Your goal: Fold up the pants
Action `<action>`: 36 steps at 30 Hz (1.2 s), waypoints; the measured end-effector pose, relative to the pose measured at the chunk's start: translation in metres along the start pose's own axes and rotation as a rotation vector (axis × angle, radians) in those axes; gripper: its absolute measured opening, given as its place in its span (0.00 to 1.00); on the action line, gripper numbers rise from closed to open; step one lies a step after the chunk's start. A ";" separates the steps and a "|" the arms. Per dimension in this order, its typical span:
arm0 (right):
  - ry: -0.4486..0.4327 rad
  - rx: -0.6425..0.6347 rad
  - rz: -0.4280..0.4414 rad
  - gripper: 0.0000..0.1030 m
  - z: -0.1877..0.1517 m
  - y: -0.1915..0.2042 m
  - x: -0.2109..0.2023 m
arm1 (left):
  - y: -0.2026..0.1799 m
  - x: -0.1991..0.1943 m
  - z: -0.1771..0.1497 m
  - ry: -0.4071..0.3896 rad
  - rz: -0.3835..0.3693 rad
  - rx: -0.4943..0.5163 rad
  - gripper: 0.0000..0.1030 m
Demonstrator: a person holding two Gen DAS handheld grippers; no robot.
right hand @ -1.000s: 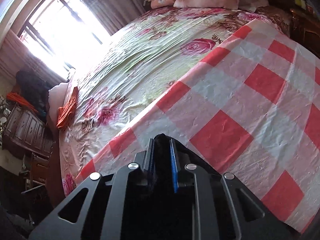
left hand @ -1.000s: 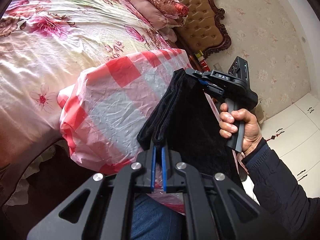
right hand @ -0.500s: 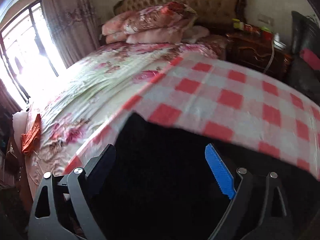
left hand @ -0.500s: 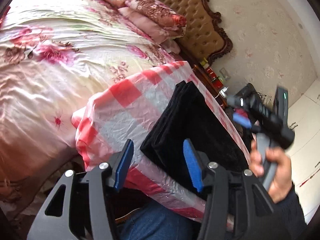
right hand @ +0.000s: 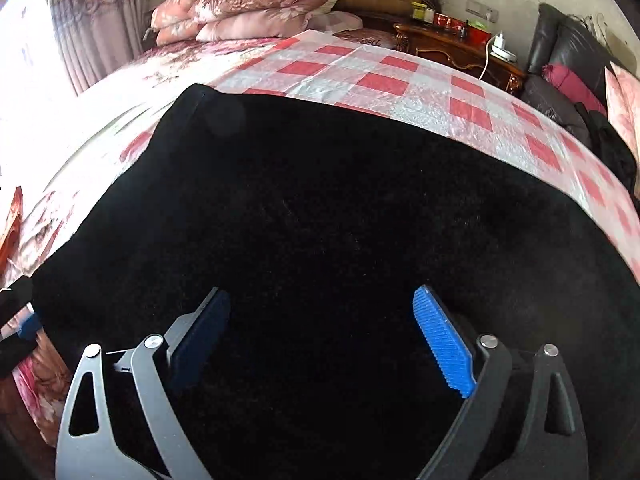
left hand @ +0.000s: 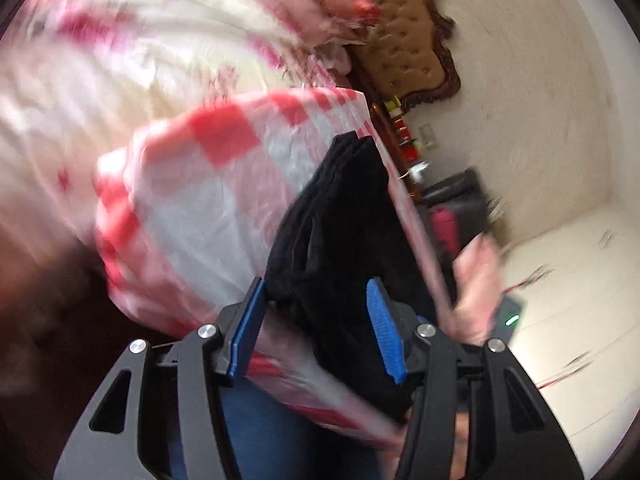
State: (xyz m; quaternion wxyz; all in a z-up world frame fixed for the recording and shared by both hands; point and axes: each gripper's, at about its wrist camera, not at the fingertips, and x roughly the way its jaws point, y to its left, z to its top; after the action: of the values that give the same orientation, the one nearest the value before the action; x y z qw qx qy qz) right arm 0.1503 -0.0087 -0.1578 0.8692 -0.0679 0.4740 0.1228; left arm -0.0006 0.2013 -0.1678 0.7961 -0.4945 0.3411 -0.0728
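Folded black fleece pants [right hand: 320, 220] lie on the red-and-white checked plastic sheet [right hand: 400, 84]; left gripper [left hand: 316, 320] and right gripper [right hand: 324, 344] jaws both spread, empty.

My left gripper [left hand: 316, 328] hung with its blue pads spread wide, clear of the folded black pants [left hand: 344, 240]. The pants lay on the red-checked cloth [left hand: 208, 200] near its edge. The whole view was blurred, my right hand [left hand: 476, 280] included.

Left view heavy motion blur; right sharp, window [right hand: 24, 40] glare, fisheye-warped edges.
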 end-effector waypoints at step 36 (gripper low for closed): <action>0.000 -0.006 0.005 0.96 0.002 0.003 0.001 | -0.002 0.017 -0.001 0.046 0.039 -0.096 0.19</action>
State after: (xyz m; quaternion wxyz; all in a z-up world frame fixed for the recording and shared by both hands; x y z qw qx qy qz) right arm 0.1515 -0.0054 -0.1574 0.8687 -0.0694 0.4739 0.1264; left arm 0.0118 0.1921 -0.1745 0.7647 -0.5236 0.3719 -0.0520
